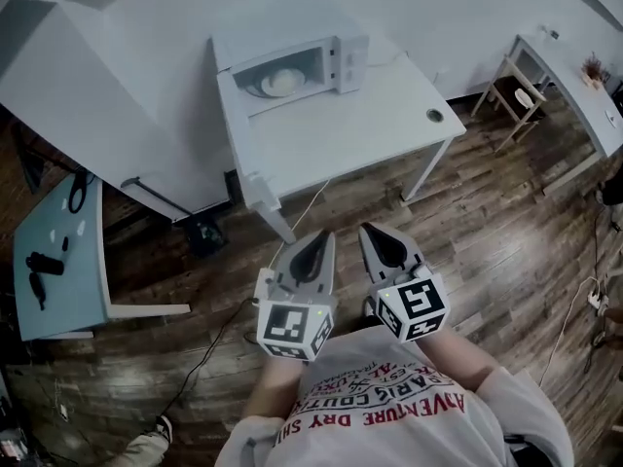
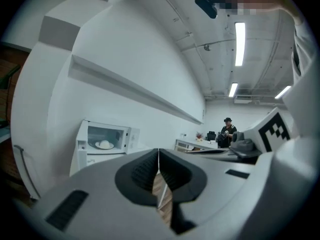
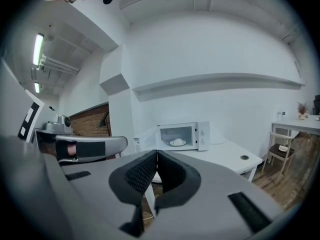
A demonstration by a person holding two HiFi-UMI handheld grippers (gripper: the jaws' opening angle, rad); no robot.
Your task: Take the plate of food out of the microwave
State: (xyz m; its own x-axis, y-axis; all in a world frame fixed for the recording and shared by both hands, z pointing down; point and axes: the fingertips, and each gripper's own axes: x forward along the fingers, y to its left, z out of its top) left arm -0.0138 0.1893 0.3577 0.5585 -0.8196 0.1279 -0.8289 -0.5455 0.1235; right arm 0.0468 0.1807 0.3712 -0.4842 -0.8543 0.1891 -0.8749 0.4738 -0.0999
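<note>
The white box-shaped microwave [image 1: 292,64] stands at the far left corner of a white rectangular table [image 1: 370,134] with a smooth top. It is well apart from both tools, ahead of them and a little to the left. Its door [image 3: 145,139] is swung open on the left side, so the cavity faces the grippers. Inside, a round white plate [image 1: 280,84] lies flat and carries a pale domed mound of food [image 3: 177,142]. What the food is cannot be made out at this distance. The plate looks smooth, hard and shallow-rimmed, and being round it offers no long axis to line up with.

The left gripper [image 1: 316,237] is held low, short of the table's near edge. Its grey plastic shells are pressed together, the dark ribbed pads [image 2: 150,171] meet, and nothing is pinched. Its line runs slightly right of the plate, and it is judged a little the nearer of the two.

The right gripper [image 1: 375,232], just beside it, is likewise closed on nothing. From it the plate lies ahead and further leftward.
</note>
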